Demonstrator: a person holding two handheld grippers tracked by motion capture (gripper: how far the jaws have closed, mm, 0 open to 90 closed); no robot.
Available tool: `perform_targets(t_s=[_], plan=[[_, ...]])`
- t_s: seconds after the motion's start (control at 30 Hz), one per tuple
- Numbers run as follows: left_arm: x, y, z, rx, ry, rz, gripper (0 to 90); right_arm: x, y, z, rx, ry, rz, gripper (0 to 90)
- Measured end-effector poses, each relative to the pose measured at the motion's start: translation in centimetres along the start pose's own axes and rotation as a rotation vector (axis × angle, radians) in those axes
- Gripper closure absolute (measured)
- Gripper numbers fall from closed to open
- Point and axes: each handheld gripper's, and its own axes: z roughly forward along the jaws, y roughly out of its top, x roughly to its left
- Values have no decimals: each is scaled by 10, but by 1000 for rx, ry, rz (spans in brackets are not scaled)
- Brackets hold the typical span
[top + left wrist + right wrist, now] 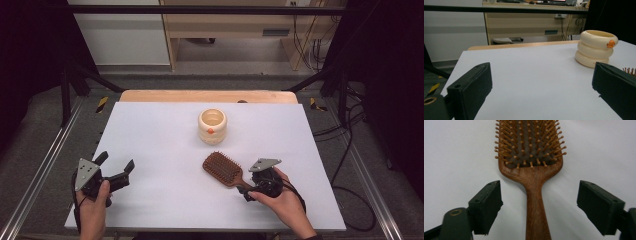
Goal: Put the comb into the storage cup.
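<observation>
A brown wooden hairbrush (pixel 222 169) lies bristles up on the white table (pixel 160 145), right of centre, its handle pointing at the near right. My right gripper (pixel 244 191) sits at the handle's end. In the right gripper view the handle (pixel 535 202) runs between the two jaws of that gripper (pixel 537 202), with a gap on each side, so the pads do not touch it. My left gripper (pixel 117 161) rests at the near left, open and empty (pixel 541 82). A cream ringed pot (pixel 212 126) with an orange dot stands upright behind the brush (pixel 595 48).
The table's wooden far edge (pixel 207 95) shows beyond the white sheet. Metal rails (pixel 45 165) run along both sides. Cables (pixel 350 150) lie on the floor at the right. A wooden shelf unit (pixel 235 30) stands behind the table.
</observation>
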Motion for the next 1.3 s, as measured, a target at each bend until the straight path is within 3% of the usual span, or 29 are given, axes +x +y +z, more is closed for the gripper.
perform_targets(t_s=[0.33,0.6,0.93,1.3], plan=[[6,-1,1,-2,4,-9,31,-5,19,-1,149,12,1,409],[2,0,4,2,-6,25,33,0,20,10,214,35,-28,508],[2,-1,4,4,-17,24,36,7,24,17,282,39,-53,600],[-1,-1,5,9,-26,29,38,11,26,24,354,5,-64,661]])
